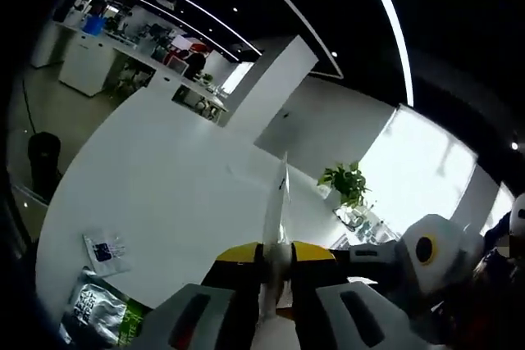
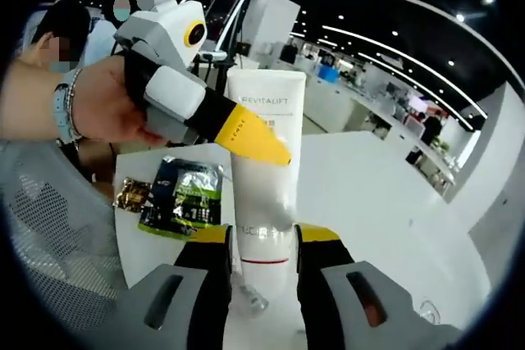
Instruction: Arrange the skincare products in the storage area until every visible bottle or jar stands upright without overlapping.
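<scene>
A white tube (image 2: pixel 264 194) printed REVITALIFT stands upright above the white table (image 2: pixel 369 202), cap end down. My right gripper (image 2: pixel 264 239) is shut on its lower part, one jaw at each side. My left gripper (image 2: pixel 256 138), held in a person's hand, reaches in from the left and its yellow fingers pinch the tube's upper half. In the left gripper view the tube (image 1: pixel 277 202) shows edge-on as a thin blade between the nearly closed jaws of my left gripper (image 1: pixel 275 256). My right gripper (image 1: pixel 426 252) sits at the lower right there.
A green and black sachet (image 2: pixel 184 190) and a small gold one (image 2: pixel 131 194) lie on the table near its edge. The left gripper view shows the green sachet (image 1: pixel 98 313) and a small clear packet (image 1: pixel 104 252) at lower left. A person's sleeve fills the left side.
</scene>
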{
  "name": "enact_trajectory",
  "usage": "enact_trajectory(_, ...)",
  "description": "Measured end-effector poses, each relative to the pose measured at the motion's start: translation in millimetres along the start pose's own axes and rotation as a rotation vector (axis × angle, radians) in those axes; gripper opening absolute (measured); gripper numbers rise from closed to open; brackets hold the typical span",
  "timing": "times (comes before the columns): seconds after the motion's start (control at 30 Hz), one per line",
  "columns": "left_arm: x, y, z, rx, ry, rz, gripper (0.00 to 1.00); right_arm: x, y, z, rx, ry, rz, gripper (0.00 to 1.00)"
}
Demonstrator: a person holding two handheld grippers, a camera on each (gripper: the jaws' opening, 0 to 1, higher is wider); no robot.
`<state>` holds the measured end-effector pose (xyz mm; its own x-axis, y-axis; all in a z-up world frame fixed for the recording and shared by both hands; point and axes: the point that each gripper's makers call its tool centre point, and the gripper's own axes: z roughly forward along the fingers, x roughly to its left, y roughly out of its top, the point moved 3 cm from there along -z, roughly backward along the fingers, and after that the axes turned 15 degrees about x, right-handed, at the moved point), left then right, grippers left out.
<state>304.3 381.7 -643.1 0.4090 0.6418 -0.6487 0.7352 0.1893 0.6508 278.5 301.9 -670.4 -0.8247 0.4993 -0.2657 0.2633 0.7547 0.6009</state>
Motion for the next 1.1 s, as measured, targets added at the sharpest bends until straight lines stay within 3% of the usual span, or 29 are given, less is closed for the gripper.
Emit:
enact_trajectory(0.17,4.3,3.7,-4.2,-0.025,0.053,0.018,0.12,16.5,-21.4,-28.3,0.006,0.151,0.087,0.28)
enact_trajectory(0.33,-4.2,-0.4,8.6,0.026,0.134,0.15,0.12,52.9,-48.9,-51.7,0.017,0.339,0.185,0.27)
enact_trajectory(0.4,-8.9,-1.1,15.2,0.044,0.146,0.189,0.12,66.9,-60.4,-53.2,0.066,0.4,0.18,0.26)
enact_trajectory(0.47,-12.4,-1.4,22.0,0.055,0.163,0.229,0.12,75.0,-69.3,-50.5,0.069,0.386,0.14,0.26)
enact_trajectory(0.6,-18.1,-0.5,32.7,0.062,0.212,0.307,0.11,73.2,-75.6,-44.0,0.078,0.285,-0.036,0.23)
enact_trajectory(0.8,-25.5,-5.6,52.0,0.092,0.301,0.472,0.11,71.8,-72.4,-43.4,0.063,0.295,-0.018,0.22)
enact_trajectory(1.1,-30.6,-29.1,69.0,0.163,0.291,0.6,0.11,72.6,-76.0,-41.0,0.08,0.297,-0.036,0.21)
